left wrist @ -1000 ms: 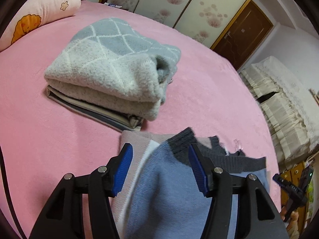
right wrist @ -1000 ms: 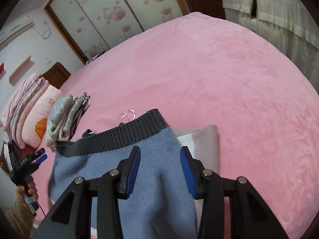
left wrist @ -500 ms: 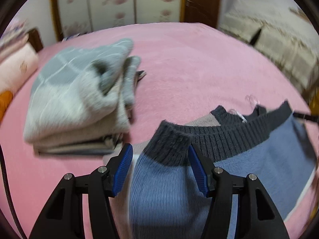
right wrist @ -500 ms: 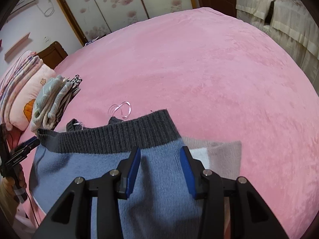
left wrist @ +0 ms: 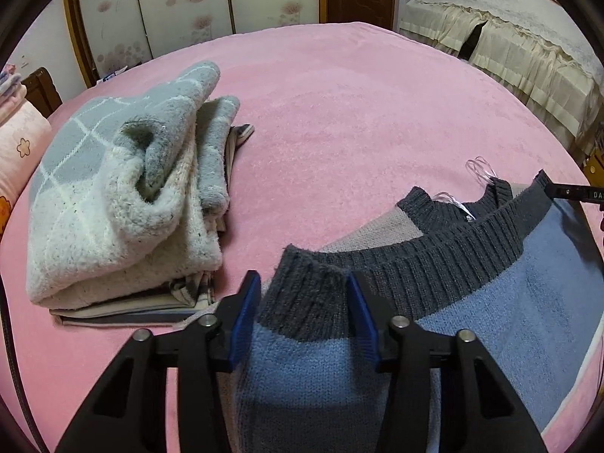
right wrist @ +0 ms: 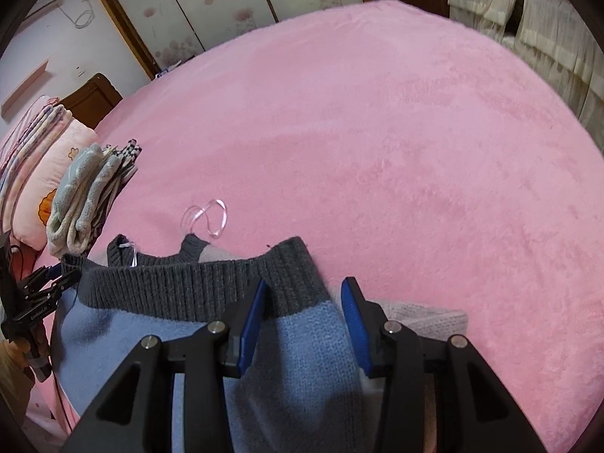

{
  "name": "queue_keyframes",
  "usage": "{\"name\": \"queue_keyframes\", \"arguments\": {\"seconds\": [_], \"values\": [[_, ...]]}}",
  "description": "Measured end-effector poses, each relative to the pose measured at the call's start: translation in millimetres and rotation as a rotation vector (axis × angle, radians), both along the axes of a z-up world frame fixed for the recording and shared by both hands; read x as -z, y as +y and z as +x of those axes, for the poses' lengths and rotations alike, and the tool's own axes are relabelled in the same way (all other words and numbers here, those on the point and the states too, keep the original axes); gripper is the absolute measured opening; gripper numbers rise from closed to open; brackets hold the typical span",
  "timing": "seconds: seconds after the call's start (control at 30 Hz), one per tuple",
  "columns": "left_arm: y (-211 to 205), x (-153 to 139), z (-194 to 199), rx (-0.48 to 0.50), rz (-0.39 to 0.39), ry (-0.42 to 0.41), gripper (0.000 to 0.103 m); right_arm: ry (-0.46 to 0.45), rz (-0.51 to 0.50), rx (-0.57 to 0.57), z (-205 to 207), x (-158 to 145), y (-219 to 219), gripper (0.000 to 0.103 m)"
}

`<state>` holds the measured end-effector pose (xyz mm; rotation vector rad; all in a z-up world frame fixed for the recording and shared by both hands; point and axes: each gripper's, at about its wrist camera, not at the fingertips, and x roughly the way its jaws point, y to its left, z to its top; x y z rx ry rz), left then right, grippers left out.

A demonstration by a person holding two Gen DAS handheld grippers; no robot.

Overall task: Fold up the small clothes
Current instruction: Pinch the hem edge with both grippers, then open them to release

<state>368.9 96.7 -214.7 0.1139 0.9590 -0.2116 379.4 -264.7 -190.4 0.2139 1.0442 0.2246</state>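
Observation:
A small blue knit sweater [left wrist: 509,313] with a dark grey ribbed hem [left wrist: 453,253] and a beige part lies on the pink bed. My left gripper [left wrist: 304,302] is shut on the hem's left corner. My right gripper [right wrist: 302,302] is shut on the hem's right corner; the sweater also shows there [right wrist: 124,336]. The hem is stretched between them, folded over toward the grey neckline [right wrist: 158,258]. A clear hanger loop [right wrist: 209,219] pokes out past the neckline.
A stack of folded clothes with a fluffy grey-and-cream sweater on top [left wrist: 113,204] sits on the pink bed [left wrist: 358,113], just left of the left gripper; it shows edge-on in the right wrist view [right wrist: 87,196]. Pillows [right wrist: 34,166] lie beyond it. A cream-covered sofa [left wrist: 528,37] stands past the bed.
Both grippers carried the sweater's hem forward over its body toward the neckline. The left wrist view swung right, so the folded stack moved to its left side.

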Motion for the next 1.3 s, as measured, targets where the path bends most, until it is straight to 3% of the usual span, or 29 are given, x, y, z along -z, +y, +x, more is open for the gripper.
{"name": "queue_keyframes", "arguments": {"seconds": [0.03,0.1,0.13,0.17,0.2,0.33,0.47,0.6,0.9,1.07,1.17,1.23,1.3], "values": [[1.6,0.1,1.4,-0.002,-0.001,0.006,0.023,-0.003,0.011,-0.01,-0.3,0.2,1.1,0.042],[-0.2,1.3,4.0,-0.004,0.027,0.013,0.014,-0.005,0.026,-0.032,-1.0,-0.6,3.0,0.04],[-2.5,1.5,3.7,0.0,0.053,0.007,0.013,-0.011,0.005,-0.032,-2.2,-1.5,4.5,0.034],[-6.8,2.1,3.1,0.007,0.081,-0.004,0.013,-0.011,-0.01,-0.04,-2.8,-1.7,6.4,0.013],[-11.0,1.3,1.0,0.011,0.12,-0.023,0.012,-0.014,-0.029,-0.047,-3.6,-2.1,7.3,0.01],[-23.1,-11.3,-9.0,-0.023,0.197,-0.116,0.011,-0.091,-0.071,-0.023,-18.1,-17.0,7.3,0.009],[-17.0,-31.3,-8.8,-0.099,0.16,-0.17,0.011,-0.193,-0.051,0.034,-38.8,-44.6,-2.2,0.009],[-14.7,-33.4,2.3,-0.138,0.14,-0.179,0.012,-0.229,-0.041,0.113,-45.4,-55.4,-12.8,0.009],[-18.6,12.2,30.2,-0.212,0.142,-0.105,0.012,-0.121,-0.121,0.211,-18.5,-2.7,-13.6,0.009],[-20.5,29.5,34.5,-0.221,0.154,-0.075,0.012,-0.117,-0.151,0.218,-16.6,9.8,-9.9,0.009],[-24.4,30.7,36.0,-0.221,0.177,-0.074,0.018,-0.113,-0.165,0.212,-16.9,8.0,-9.6,0.01],[-24.9,27.8,34.6,-0.232,0.186,-0.068,0.036,-0.106,-0.176,0.201,-19.0,3.9,-6.5,0.011],[-21.9,19.9,29.3,-0.242,0.186,-0.067,0.051,-0.105,-0.173,0.199,-22.4,-2.9,-6.0,0.021]]}}
